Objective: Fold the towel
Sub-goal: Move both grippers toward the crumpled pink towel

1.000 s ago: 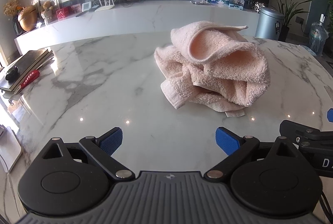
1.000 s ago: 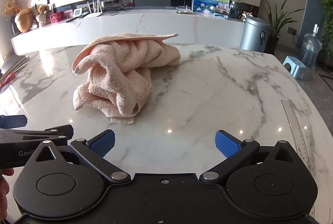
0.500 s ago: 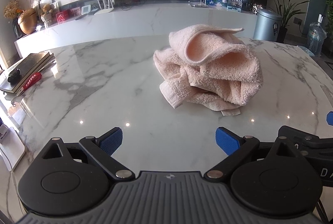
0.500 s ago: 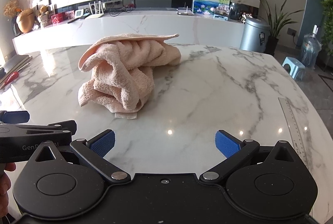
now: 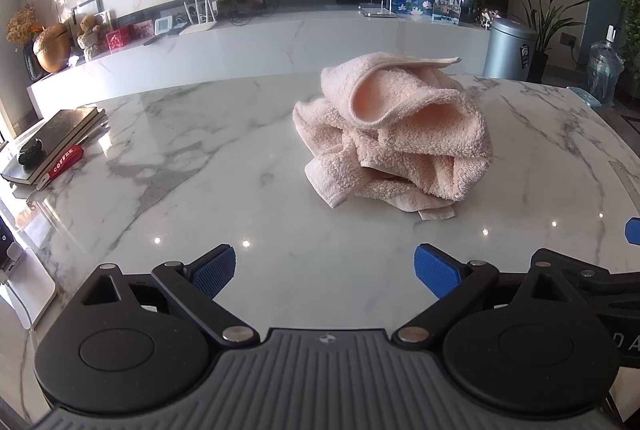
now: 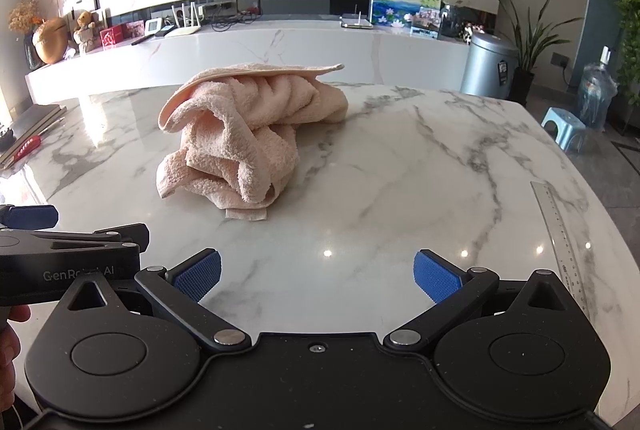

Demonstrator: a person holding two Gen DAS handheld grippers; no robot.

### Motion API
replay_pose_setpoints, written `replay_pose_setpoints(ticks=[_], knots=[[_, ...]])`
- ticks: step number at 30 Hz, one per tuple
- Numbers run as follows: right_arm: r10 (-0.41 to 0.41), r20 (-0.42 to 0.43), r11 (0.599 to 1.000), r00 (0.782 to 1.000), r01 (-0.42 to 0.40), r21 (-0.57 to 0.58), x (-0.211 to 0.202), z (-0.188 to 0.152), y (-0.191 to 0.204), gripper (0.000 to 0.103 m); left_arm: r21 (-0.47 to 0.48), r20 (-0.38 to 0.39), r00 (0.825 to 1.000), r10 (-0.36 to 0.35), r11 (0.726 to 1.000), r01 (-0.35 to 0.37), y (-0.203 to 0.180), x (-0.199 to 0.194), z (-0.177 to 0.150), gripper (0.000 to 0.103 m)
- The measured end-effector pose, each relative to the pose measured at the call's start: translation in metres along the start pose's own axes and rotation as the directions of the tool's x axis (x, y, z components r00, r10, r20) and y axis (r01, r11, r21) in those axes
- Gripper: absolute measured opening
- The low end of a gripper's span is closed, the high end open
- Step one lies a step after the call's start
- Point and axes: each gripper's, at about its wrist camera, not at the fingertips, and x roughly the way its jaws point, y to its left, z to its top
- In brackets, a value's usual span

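Your left gripper [image 5: 325,268] is spread wide and empty, short of the towel [image 5: 400,134]. The towel lies crumpled on the marble table [image 5: 200,150]. Right of it, your right gripper [image 6: 318,272] gapes wide, holding nothing.

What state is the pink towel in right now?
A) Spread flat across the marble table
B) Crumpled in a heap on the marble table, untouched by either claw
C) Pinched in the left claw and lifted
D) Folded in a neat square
B: the pink towel sits bunched in a heap on the marble table, while the left claw and right claw are both open, short of it.
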Motion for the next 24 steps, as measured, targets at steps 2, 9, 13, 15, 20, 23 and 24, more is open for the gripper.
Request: replay_pose_setpoints(ticks=[2, 9, 13, 15, 20, 23, 24], knots=[[0.000, 0.002, 1.000, 1.000, 0.000, 0.000, -0.002, 0.000, 0.000, 0.103, -0.001, 0.002, 1.000, -0.001, 1.000, 0.001, 0.000, -0.002, 0.001, 0.097], [-0.001, 0.005, 1.000, 1.000, 0.001, 0.010, -0.009, -0.002, -0.001, 0.103, -0.002, 0.015, 1.000, 0.001, 1.000, -0.001, -0.001, -0.009, 0.002, 0.097], [-0.001, 0.001, 1.000, 1.000, 0.001, 0.022, -0.012, -0.005, -0.002, 0.103, -0.001, 0.018, 1.000, -0.002, 1.000, 0.002, -0.001, -0.012, 0.002, 0.097], [-0.002, -0.001, 1.000, 1.000, 0.002, 0.027, -0.015, -0.006, -0.002, 0.103, -0.001, 0.019, 1.000, -0.004, 1.000, 0.004, -0.001, -0.014, 0.002, 0.097], [-0.003, 0.000, 0.999, 1.000, 0.003, 0.035, -0.020, -0.008, -0.002, 0.103, -0.002, 0.023, 1.000, -0.007, 1.000, 0.007, -0.001, -0.016, 0.001, 0.097], [-0.001, -0.001, 0.999, 1.000, 0.001, 0.038, -0.021, -0.008, -0.003, 0.103, -0.005, 0.024, 1.000, -0.007, 1.000, 0.007, -0.001, -0.017, 0.001, 0.097], [0.000, -0.001, 0.999, 1.000, 0.000, 0.040, -0.022, -0.008, -0.003, 0.103, -0.006, 0.024, 1.000, -0.008, 1.000, 0.008, -0.001, -0.017, 0.002, 0.097]])
